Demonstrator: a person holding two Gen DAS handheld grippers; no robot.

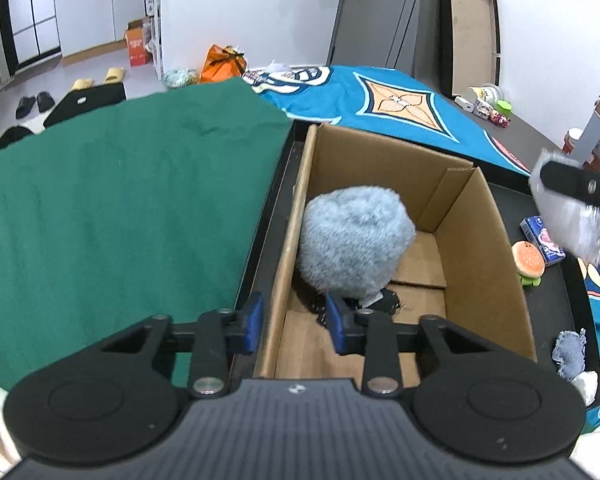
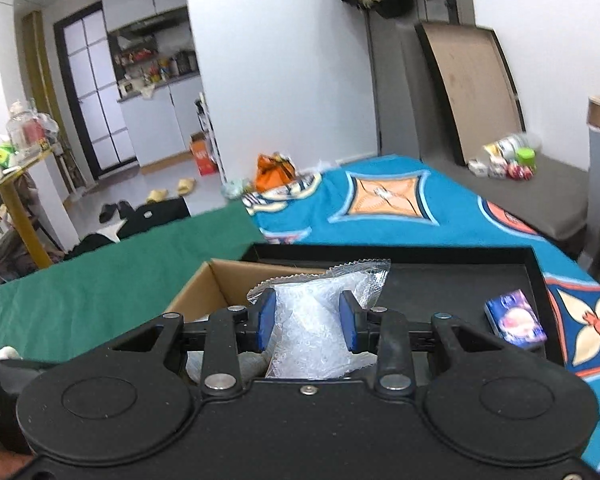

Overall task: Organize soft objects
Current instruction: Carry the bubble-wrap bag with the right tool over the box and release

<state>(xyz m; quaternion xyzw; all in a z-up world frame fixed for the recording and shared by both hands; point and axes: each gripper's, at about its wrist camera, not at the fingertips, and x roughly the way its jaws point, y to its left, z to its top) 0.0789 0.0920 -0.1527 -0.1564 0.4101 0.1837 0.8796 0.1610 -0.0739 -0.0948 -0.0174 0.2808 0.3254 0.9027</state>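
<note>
Cardboard box (image 1: 480,240) set inside a black tray (image 1: 276,184), serving as the collection point for soft items. Fluffy grey-blue plush (image 1: 354,240) already inside, pressed against the box's left wall, partly over a dark item (image 1: 388,300) on the box floor; identity of that item not determinable.

Left gripper (image 1: 294,322): jaws apart, empty. Left pad (image 1: 254,322) outside the box wall, right pad (image 1: 336,324) inside, so the wall edge sits between them without visible contact. Probable purpose: steadying or guarding the box edge during loading. Pose: low, angled down over the near left corner of the box.

Right gripper (image 2: 307,322): closed partway on a clear plastic pouch (image 2: 320,316), blue pads pressing its sides, crimped seal pointing forward. Grip at mid-body, likely to limit sagging. Pose: raised above the tray, to the right of the box, aimed toward its opening; in the left view, blurred at the right edge.

Not yet boxed, on the tray right of the box: burger plush (image 1: 529,262), tissue pack (image 2: 515,323), denim scrap (image 1: 569,354).
</note>
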